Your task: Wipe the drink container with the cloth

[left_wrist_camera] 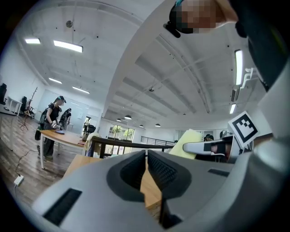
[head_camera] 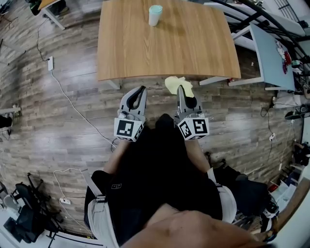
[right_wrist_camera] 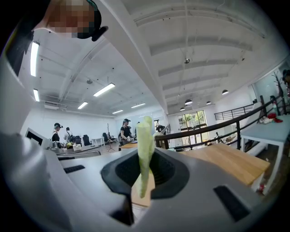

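Close in, held at the person's waist over the wood floor, the left tool has its jaws pressed together on nothing, while the right tool pinches a pale yellow cloth that stands up between its jaws. Beyond them the wooden surface begins, and the drink container, a pale lidded cup, stands well apart near its far edge. I'd say wiping hasn't begun. Next comes stepping in, steadying the cup and bringing the cloth to it.

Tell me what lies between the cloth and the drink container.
Only bare wooden tabletop, seen in the head view, separates the pale yellow cloth from the white drink container with teal lid.
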`<action>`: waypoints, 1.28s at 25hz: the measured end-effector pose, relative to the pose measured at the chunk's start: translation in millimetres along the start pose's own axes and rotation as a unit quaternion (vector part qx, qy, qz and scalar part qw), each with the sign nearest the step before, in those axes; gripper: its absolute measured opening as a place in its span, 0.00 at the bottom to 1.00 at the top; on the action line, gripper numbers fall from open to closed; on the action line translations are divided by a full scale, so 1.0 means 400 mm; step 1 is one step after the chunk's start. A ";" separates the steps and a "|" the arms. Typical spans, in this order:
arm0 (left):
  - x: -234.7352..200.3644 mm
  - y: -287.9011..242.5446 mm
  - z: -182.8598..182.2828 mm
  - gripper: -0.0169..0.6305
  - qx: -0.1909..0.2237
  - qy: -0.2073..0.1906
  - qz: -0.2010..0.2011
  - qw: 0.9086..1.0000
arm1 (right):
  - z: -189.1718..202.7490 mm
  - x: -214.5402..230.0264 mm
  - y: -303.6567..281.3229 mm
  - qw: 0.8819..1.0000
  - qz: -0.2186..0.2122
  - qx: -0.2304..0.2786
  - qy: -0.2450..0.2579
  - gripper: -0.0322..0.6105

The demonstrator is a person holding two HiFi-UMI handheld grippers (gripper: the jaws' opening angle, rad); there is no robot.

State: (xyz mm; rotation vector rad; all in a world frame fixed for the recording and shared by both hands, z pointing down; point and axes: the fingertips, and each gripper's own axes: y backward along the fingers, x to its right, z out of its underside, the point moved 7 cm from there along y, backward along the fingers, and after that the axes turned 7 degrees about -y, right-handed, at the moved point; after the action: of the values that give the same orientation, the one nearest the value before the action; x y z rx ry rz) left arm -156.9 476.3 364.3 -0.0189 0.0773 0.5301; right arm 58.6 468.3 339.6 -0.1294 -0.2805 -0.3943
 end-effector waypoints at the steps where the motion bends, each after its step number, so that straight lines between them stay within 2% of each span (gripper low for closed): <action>1: -0.004 -0.003 0.001 0.08 0.000 0.000 0.003 1.000 | 0.001 -0.001 -0.004 1.000 0.002 0.001 0.000 0.13; 6: -0.022 -0.012 0.003 0.08 -0.003 0.008 0.004 1.000 | 0.006 -0.007 -0.028 1.000 0.004 0.001 -0.002 0.13; 15: -0.074 -0.151 0.019 0.08 -0.009 0.004 -0.004 1.000 | -0.010 0.073 -0.173 1.000 -0.010 0.008 -0.005 0.13; 26: -0.130 -0.471 0.033 0.08 -0.032 0.004 -0.009 0.999 | -0.079 0.279 -0.413 0.999 -0.027 0.003 -0.023 0.13; 32: -0.141 -0.620 0.036 0.08 -0.046 0.002 -0.033 0.998 | -0.114 0.398 -0.528 0.998 -0.044 -0.013 -0.034 0.13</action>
State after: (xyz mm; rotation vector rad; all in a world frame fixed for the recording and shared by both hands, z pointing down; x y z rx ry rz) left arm -79.1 234.4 382.4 -0.1128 0.0568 0.4675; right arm 127.3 209.5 357.7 -0.1560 -0.3488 -0.4826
